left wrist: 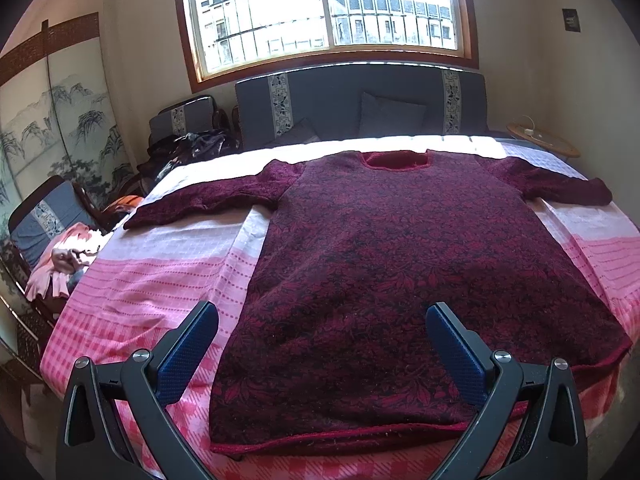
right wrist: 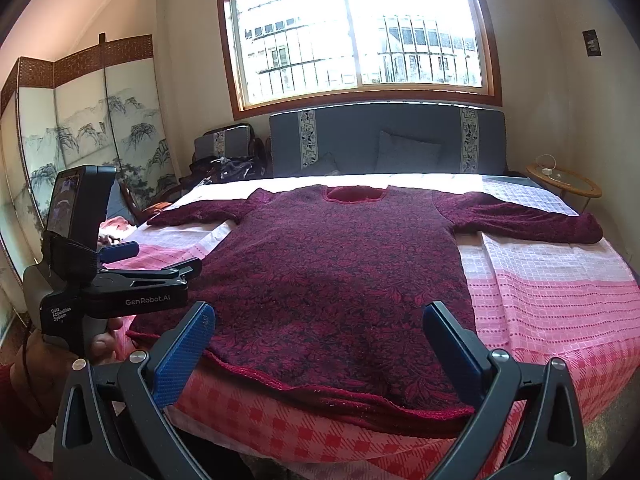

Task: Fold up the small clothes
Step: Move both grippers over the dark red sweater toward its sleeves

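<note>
While spread flat on the bed (left wrist: 168,280), maroon sweater (left wrist: 384,264) between gaping jaws

A sweater (left wrist: 384,280) is lying flat on the bed (left wrist: 168,280), neck far, hem near; a sofa (left wrist: 360,104) is standing behind.

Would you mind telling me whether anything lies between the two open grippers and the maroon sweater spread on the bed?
Nothing visible does. The maroon sweater lies flat on the pink bedspread with nothing on top of it. The left gripper and right gripper both hover open just above its near hem, with only open air between.
</note>
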Demonstrator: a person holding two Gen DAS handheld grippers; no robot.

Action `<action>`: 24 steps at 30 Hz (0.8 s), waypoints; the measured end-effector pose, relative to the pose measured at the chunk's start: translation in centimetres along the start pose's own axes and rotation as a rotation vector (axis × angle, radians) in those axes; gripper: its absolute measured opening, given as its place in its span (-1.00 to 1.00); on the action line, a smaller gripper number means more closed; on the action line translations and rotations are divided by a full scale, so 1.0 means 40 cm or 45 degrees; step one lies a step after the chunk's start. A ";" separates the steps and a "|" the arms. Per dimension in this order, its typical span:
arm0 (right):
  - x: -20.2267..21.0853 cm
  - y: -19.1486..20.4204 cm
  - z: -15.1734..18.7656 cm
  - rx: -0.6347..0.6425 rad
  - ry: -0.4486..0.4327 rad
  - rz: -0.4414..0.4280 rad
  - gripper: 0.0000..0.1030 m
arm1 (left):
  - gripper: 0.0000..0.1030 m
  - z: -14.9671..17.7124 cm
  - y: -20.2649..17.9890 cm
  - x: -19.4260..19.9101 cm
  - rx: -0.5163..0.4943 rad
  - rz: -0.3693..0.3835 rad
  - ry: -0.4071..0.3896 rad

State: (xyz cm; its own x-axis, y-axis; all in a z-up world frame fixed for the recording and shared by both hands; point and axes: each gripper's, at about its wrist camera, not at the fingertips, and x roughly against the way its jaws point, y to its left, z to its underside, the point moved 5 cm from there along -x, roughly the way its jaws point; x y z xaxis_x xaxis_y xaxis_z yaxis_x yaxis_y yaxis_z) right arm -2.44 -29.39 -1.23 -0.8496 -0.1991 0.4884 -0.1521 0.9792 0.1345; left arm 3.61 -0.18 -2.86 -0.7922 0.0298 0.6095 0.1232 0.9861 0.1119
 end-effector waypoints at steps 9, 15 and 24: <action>0.001 -0.013 0.011 -0.005 0.016 0.005 1.00 | 1.00 0.010 0.018 -0.012 0.006 0.011 0.039; -0.014 -0.059 0.025 -0.040 0.061 0.047 1.00 | 1.00 0.025 0.056 -0.041 -0.017 -0.005 0.065; -0.109 -0.126 0.025 0.027 0.231 0.276 1.00 | 1.00 0.058 0.131 -0.090 0.030 -0.037 0.145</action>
State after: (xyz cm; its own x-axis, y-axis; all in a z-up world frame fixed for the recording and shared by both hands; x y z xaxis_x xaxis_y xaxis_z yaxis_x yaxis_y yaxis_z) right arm 1.52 -33.43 -4.90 -0.7596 0.0133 0.6502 0.0116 0.9999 -0.0070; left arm 5.73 5.25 -6.30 -0.7221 -0.0159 0.6916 0.0861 0.9899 0.1127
